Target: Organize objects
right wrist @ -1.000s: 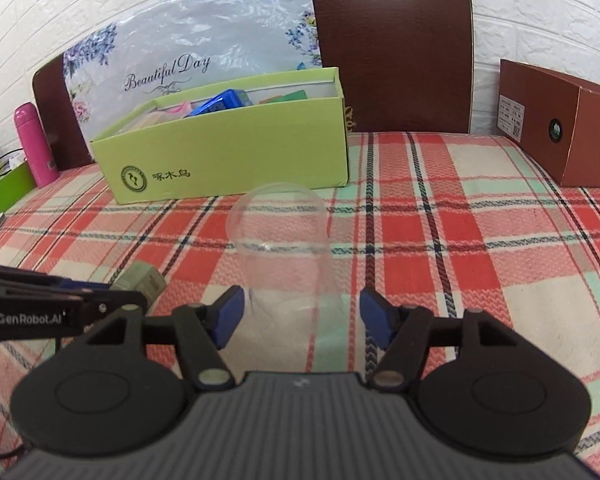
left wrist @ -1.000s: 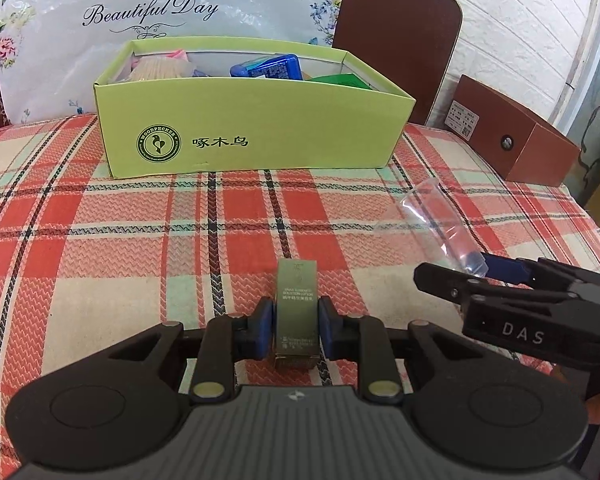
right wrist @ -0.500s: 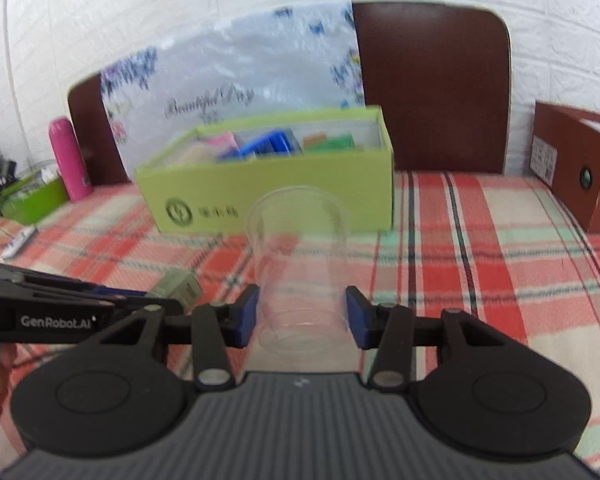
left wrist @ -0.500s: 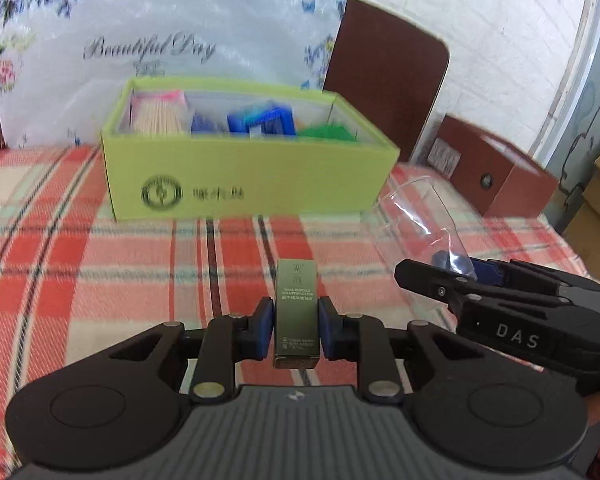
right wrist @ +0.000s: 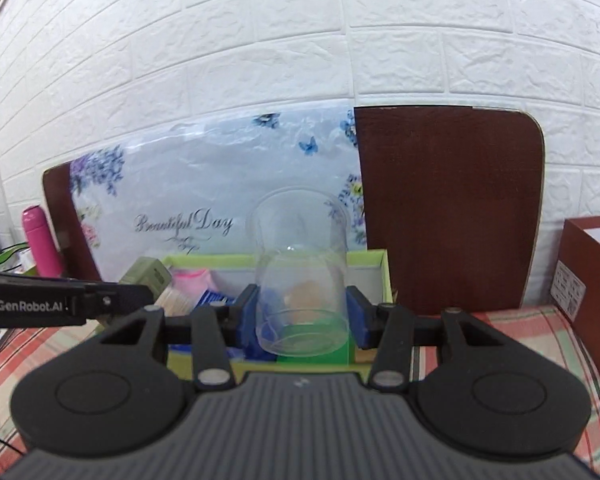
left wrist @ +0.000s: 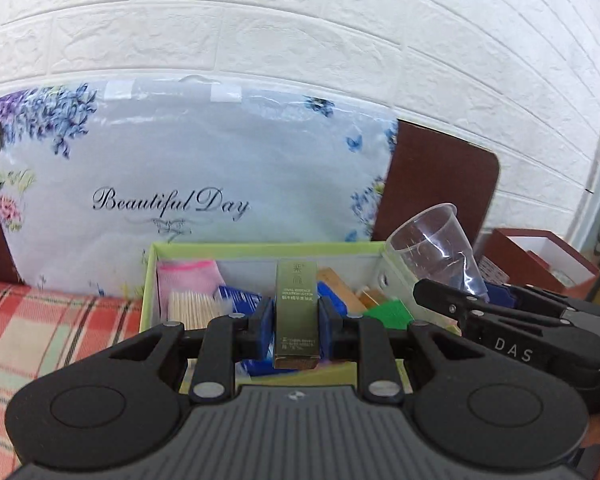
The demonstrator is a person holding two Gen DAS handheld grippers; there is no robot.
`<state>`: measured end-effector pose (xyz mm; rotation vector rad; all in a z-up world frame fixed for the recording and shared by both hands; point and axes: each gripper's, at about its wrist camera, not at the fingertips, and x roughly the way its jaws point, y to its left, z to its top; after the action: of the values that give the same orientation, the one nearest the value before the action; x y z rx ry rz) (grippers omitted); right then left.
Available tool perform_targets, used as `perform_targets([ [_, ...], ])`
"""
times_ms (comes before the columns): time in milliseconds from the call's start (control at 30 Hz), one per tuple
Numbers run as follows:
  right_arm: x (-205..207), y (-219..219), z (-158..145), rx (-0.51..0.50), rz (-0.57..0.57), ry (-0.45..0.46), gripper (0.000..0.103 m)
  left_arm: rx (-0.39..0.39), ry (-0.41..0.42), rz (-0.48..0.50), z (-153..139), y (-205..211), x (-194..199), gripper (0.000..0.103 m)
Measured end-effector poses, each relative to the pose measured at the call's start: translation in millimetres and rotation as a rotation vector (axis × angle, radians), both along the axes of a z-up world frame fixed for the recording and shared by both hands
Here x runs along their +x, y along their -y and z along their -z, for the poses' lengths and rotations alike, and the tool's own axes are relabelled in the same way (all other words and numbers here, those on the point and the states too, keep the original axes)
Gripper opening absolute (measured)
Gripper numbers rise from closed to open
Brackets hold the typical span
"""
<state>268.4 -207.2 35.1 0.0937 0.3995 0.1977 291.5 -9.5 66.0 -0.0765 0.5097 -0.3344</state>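
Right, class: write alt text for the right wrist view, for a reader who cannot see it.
The right gripper grips a clear plastic cup between its blue pads, held above an open green box of small items on a plaid tablecloth. At left, the left gripper holds a small olive carton; behind stand a floral package and white brick wall.

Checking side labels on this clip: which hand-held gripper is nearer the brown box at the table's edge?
Right. The right hand-held gripper, holding the clear cup, has the brown box just to its right; the left hand-held gripper sits farther left, beyond it.
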Motion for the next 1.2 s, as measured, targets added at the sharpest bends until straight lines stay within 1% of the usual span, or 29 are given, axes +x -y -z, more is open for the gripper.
perform_targets([
  [167,40.4,-2.7,9.3,0.001,0.011,-0.005,0.046,-0.004,-0.013,-0.035,7.6,-2.9,33.4,0.024],
  [267,58.1,-7.3,18.4,-0.005,0.004,-0.009,0.049,0.011,0.007,-0.063,17.1,-4.3,47.2,0.026],
  [300,62.9,-8.8,23.3,-0.012,-0.01,-0.014,0.059,0.023,0.011,-0.07,21.1,-4.4,49.4,0.045],
  [333,66.3,-11.3,28.2,-0.028,-0.018,-0.031,0.069,0.049,-0.007,-0.083,25.9,-4.6,52.8,0.061],
  [367,66.9,-13.6,33.4,-0.049,-0.014,-0.043,0.087,0.072,-0.019,-0.113,29.9,-6.4,52.7,0.076],
  [400,63.2,-14.8,38.2,-0.073,-0.007,-0.038,0.091,0.074,-0.014,-0.134,33.1,-10.3,49.8,0.078],
  [433,57.2,-14.8,41.7,-0.092,-0.005,-0.023,0.093,0.056,-0.006,-0.139,36.2,-15.8,46.0,0.078],
  [500,42.4,-14.0,47.3,-0.118,0.007,0.012,0.103,0.018,-0.018,-0.135,39.9,-24.5,40.0,0.079],
  [567,28.9,-12.9,49.3,-0.13,0.018,0.036,0.103,0.0,-0.019,-0.144,39.6,-30.0,31.3,0.079],
  [700,3.9,-8.8,41.2,-0.122,0.03,0.035,0.103,0.004,0.03,-0.156,27.7,-33.2,3.8,0.079],
  [767,-10.4,-6.3,33.4,-0.107,0.047,0.023,0.103,0.019,0.05,-0.152,19.3,-31.3,-15.0,0.082],
  [833,-25.7,-4.6,24.7,-0.099,0.066,-0.006,0.103,0.032,0.06,-0.146,11.1,-31.0,-36.4,0.083],
  [967,-63.9,-3.5,11.5,-0.116,0.065,-0.064,0.103,0.084,0.025,-0.157,-2.0,-26.2,-79.7,0.089],
  [1033,-84.0,-5.1,8.3,-0.134,0.065,-0.089,0.103,0.095,-0.006,-0.169,-3.4,-24.4,-103.0,0.096],
  [1200,-135.2,-7.6,10.0,-0.138,0.069,-0.119,0.103,0.109,-0.022,-0.17,6.7,-20.0,-153.4,0.097],
])
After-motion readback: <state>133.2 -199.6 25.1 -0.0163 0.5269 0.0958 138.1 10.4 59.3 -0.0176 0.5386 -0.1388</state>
